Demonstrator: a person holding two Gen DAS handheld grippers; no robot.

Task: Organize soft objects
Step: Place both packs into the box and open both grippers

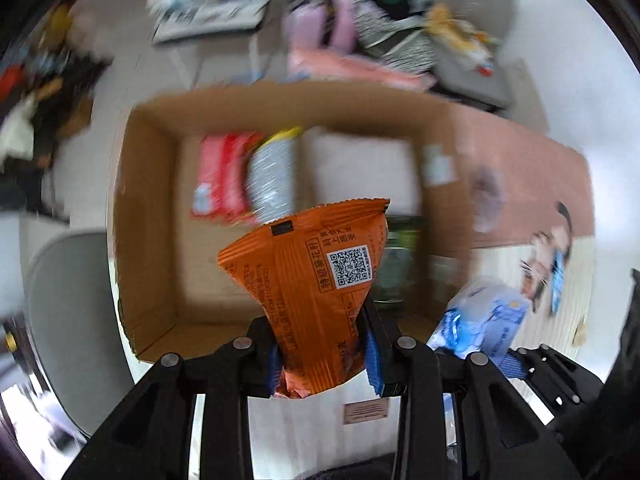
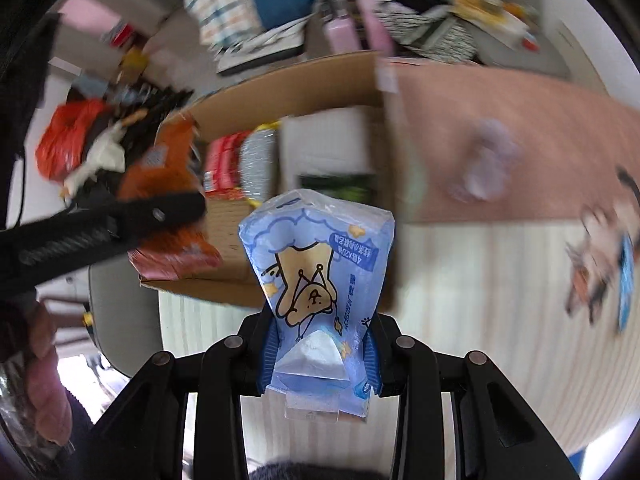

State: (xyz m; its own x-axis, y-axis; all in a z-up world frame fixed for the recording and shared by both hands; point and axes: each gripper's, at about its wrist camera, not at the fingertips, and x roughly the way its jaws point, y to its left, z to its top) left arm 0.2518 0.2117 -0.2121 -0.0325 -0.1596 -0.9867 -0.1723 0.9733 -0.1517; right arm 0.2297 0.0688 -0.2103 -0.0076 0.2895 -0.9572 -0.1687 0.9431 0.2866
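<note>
Packets are the soft goods in hand, one per gripper, both carried above an open cardboard box on a table.

Left wrist view: the left gripper [image 1: 324, 356] is closed on an orange packet [image 1: 316, 276], its blue pads pinching the lower end so that the sealed top fans out ahead of the fingers. The packet hangs directly over the box [image 1: 148, 216], which suggests it is being carried there for sorting. A red packet [image 1: 222, 176] and a silver packet [image 1: 274, 174] already lie side by side inside, against the far wall; a green item [image 1: 402, 240] lies nearer, mostly masked by the orange packet. At lower right the right gripper's blue tissue pack [image 1: 480, 320] shows, cut off by the linkage. The box and the clutter beyond it are blurred; the pile cannot be itemised.

Right wrist view: the right gripper [image 2: 320, 360] clamps the tissue pack [image 2: 316, 264] near its base, squeezing the waist, so the wrapper bulges above. It sits just short of the box's near wall [image 2: 216, 292], over the pale striped table [image 2: 460, 320]. The left gripper's black body [image 2: 120, 220] crosses at left with the orange packet [image 2: 168, 184] hanging across it. A blurred printed figure [image 2: 600, 240] lies at right, unidentifiable. Part of a hand [image 2: 44, 368] is cut off at the left edge.
</note>
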